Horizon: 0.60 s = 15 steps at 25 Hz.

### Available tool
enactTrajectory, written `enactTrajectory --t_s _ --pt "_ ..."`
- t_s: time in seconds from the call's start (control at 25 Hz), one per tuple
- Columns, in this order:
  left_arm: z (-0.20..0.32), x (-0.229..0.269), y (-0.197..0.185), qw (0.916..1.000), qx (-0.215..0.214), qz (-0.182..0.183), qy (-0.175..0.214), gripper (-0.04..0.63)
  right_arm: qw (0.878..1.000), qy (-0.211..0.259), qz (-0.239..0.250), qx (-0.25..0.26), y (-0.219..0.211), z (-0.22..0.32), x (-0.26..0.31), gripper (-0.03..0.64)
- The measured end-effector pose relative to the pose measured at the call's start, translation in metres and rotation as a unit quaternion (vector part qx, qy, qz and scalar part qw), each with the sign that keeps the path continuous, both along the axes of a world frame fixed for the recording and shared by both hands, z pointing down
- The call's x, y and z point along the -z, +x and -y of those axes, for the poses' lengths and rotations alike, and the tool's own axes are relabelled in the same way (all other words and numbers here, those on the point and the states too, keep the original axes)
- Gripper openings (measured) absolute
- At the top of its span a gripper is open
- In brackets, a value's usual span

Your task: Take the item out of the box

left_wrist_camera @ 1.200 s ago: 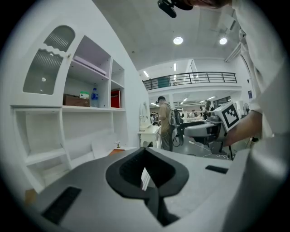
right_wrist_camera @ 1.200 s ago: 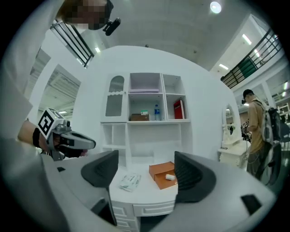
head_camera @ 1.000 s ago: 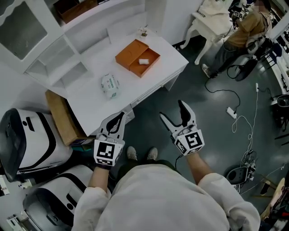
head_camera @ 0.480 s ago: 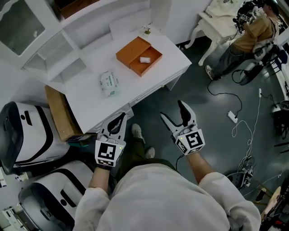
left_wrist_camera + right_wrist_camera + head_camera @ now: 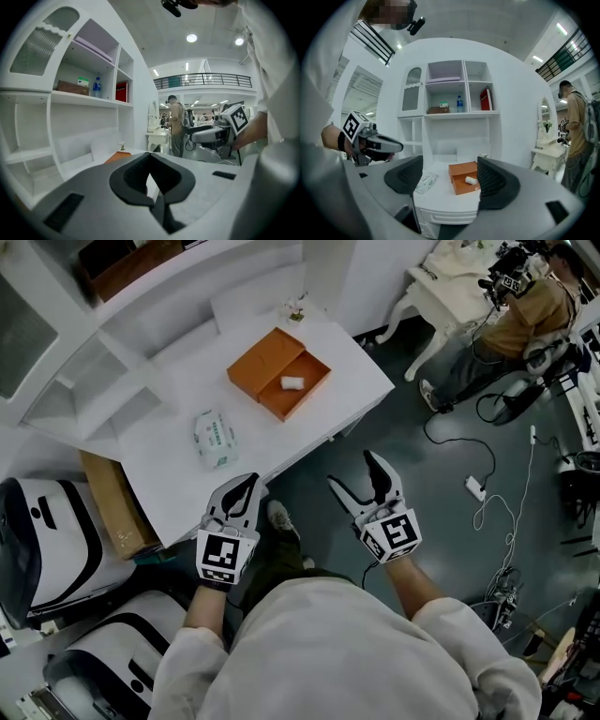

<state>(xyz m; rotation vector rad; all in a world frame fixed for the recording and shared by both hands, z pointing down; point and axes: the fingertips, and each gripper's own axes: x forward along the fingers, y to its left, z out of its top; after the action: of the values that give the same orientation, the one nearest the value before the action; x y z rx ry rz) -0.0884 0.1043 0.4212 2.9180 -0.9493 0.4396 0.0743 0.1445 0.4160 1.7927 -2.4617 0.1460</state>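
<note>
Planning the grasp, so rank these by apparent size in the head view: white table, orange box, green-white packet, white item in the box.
1. white table
2. orange box, open
3. green-white packet, smaller than the box
4. white item, smallest by far
All sit on one tabletop, so nearness hardly skews this.

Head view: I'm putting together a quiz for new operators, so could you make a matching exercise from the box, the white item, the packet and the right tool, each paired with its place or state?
Things:
1. box
2. white item
3. packet
4. right tool

Places or states:
A. lies inside the box
B. jaws apart, nothing between them, held off the table
C. orange, open on the table
D. green and white, on the table outside the box

Pairs: 1-C, 2-A, 3-D, 4-B
</note>
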Motion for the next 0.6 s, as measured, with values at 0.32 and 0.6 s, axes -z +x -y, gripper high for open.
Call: enactTrajectory --t_s 0.32,0.6 --pt "0.074 -0.01 0.021 0.9998 -0.003 0.0 -0.019 0.006 1.0 -0.018 -0.006 0.004 0.017 0.084 -0.01 0.367" --pt "0.12 -0.017 0.025 0.9996 -0.008 -0.002 -0.028 0.006 0.999 -0.024 -0.023 0.012 0.019 0.146 -0.012 0.365"
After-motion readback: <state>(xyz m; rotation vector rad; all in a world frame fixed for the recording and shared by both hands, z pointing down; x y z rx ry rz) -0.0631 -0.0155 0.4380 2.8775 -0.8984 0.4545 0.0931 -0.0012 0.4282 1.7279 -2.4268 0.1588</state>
